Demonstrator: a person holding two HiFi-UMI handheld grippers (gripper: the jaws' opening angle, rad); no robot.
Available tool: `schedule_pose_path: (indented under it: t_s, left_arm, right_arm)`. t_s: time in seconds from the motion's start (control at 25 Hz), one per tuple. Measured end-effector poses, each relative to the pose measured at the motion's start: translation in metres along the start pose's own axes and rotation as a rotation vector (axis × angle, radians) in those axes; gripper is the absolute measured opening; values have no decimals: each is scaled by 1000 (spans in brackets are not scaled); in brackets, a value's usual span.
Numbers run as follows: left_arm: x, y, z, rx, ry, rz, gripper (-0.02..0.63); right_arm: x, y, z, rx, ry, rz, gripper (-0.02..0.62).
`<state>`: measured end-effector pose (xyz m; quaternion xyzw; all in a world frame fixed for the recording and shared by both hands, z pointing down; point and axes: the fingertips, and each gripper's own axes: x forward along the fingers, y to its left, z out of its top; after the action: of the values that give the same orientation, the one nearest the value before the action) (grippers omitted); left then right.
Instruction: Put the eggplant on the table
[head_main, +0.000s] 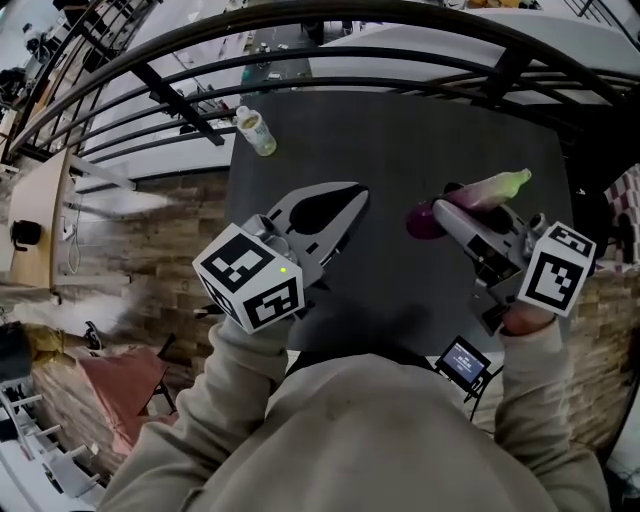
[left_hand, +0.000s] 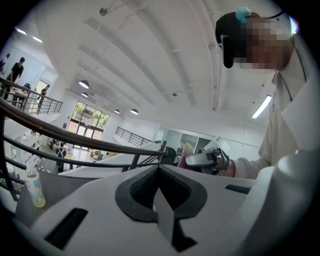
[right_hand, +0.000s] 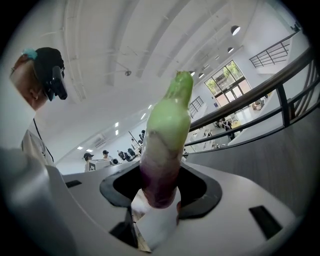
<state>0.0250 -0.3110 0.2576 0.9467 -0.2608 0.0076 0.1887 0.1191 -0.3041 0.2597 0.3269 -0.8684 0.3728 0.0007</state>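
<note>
At right of centre in the head view, the right gripper (head_main: 452, 212) is clamped on the eggplant (head_main: 485, 190), holding it over the dark table (head_main: 400, 130), seemingly not yet resting on it. Lowering it and letting go are left to do. At centre left, the left gripper (head_main: 352, 198) has its jaws together and holds nothing.

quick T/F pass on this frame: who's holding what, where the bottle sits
1. The right gripper is closed on the eggplant. True.
2. The left gripper holds the bottle. False: its jaws are together on nothing, and the bottle sits apart on the table.
3. The eggplant's green end sticks out past the jaws. True.
4. In the head view, the bottle is right of the eggplant. False: it is to the left, at the table's far left corner.
</note>
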Motion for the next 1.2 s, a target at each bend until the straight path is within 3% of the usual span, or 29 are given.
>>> schedule_pose_path:
  t_s: [0.48,1.2]
  left_arm:
    - [14,6,-49,-78,34,-14,2]
    - [10,39,-133,-206,92,12,2]
  right_arm:
    - [-6,-33,-31,47,70,-48,216]
    - [40,-76,-102,130,186,-78,216]
